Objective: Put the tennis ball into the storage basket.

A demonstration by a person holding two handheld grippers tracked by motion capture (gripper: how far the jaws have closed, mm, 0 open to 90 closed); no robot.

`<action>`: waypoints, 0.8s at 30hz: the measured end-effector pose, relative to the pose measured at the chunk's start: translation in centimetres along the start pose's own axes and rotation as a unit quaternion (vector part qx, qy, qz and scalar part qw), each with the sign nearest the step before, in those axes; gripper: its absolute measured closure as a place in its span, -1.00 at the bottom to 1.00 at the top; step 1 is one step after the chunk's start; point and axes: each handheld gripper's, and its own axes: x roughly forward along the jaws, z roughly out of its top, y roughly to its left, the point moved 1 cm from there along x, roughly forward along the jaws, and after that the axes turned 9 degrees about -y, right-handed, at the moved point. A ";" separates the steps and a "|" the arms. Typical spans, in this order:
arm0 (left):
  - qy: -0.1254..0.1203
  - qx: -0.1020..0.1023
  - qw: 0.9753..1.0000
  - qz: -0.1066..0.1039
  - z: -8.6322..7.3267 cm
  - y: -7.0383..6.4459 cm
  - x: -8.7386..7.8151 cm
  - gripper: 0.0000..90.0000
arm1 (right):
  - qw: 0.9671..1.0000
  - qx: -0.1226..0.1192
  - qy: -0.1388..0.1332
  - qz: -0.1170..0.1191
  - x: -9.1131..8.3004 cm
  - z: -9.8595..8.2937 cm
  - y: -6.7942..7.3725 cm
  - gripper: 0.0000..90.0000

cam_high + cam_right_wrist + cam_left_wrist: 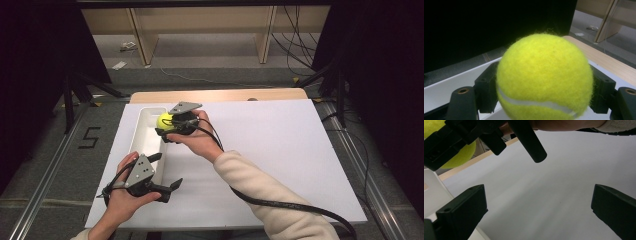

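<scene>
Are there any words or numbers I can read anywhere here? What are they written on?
"5": a big dark number on the grey floor, left of the table.
The tennis ball in the right gripper shows a white seam, no readable print.

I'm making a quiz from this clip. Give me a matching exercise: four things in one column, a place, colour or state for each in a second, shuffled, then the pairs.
Things:
1. ball
2. tray
3. left gripper
4. right gripper

States:
A. long, white, at the left edge of the table
B. open, holding nothing
C. yellow, clamped between two jaws
D. shut on the ball, over the tray

Pairs: 1-C, 2-A, 3-B, 4-D
</scene>
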 end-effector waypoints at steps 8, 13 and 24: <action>0.000 0.001 1.000 0.000 0.0 0.0 0.0 -1.00 | 1.000 0.000 0.000 0.001 0.2 0.0 0.1 -0.41; 0.000 0.001 1.000 0.000 0.0 0.0 0.0 -1.00 | 1.000 0.002 0.001 0.002 0.3 0.1 0.2 -0.41; 0.000 0.000 1.000 -0.001 0.0 0.0 0.0 -1.00 | 1.000 -0.002 0.003 0.006 0.7 0.1 0.5 -0.41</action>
